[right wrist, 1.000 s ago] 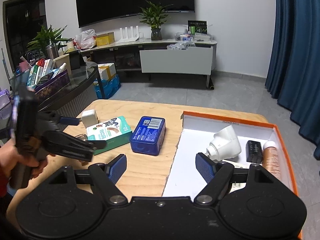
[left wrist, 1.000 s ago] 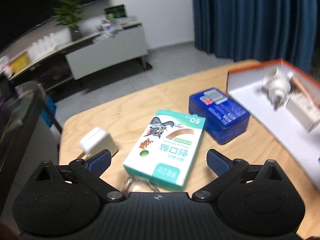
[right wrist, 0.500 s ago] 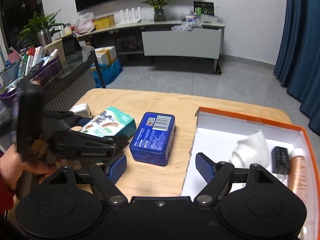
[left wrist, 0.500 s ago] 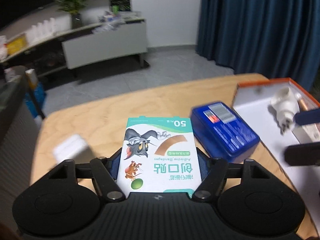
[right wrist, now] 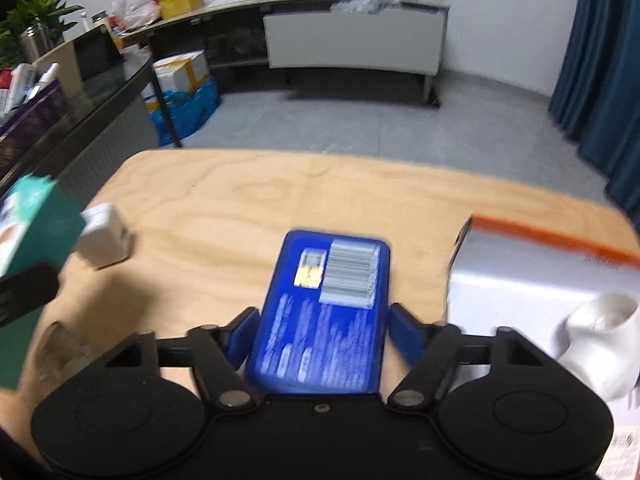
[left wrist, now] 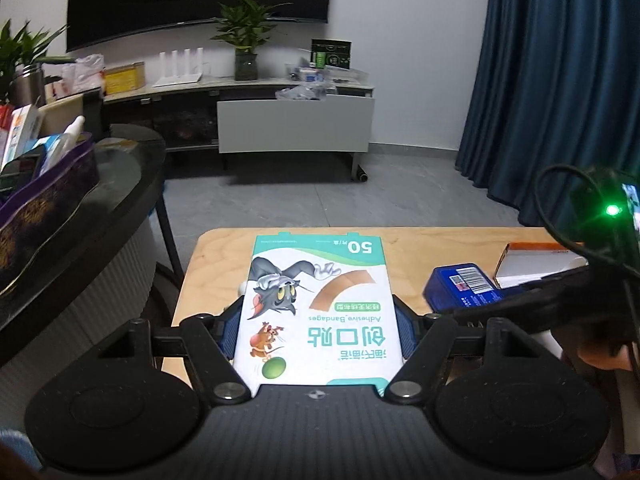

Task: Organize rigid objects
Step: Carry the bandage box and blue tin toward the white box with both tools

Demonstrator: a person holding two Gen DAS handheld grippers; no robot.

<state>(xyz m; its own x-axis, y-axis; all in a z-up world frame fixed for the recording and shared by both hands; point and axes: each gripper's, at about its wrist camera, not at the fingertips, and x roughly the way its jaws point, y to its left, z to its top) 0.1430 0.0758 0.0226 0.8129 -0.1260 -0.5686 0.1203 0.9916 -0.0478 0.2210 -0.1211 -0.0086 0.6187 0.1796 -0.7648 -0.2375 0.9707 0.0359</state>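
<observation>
The left gripper (left wrist: 318, 330) is clamped on the bandage box (left wrist: 318, 312), its blue pads pressed flat against the two long sides of the carton; the box is held clear above the wooden tabletop (left wrist: 404, 248), printed face upward. In the right wrist view the same box appears at the far left edge as a teal corner, raised off the tabletop. The right gripper (right wrist: 320, 338) straddles the blue case (right wrist: 326, 312), which lies flat on the tabletop with its barcode label facing up; the jaws are closing, with the case between them. The left pad sits at the case's side, while a sliver of tabletop shows between the right pad and the case, so a firm grip is not confirmed; the picture is blurred there. A white charger (right wrist: 102, 236) rests on the tabletop to the left of the case, well apart from it. An orange-rimmed box (right wrist: 552, 240) stands to the right of the case, near but not touching, and holds a white plug-shaped item (right wrist: 600, 336) on its white floor.
</observation>
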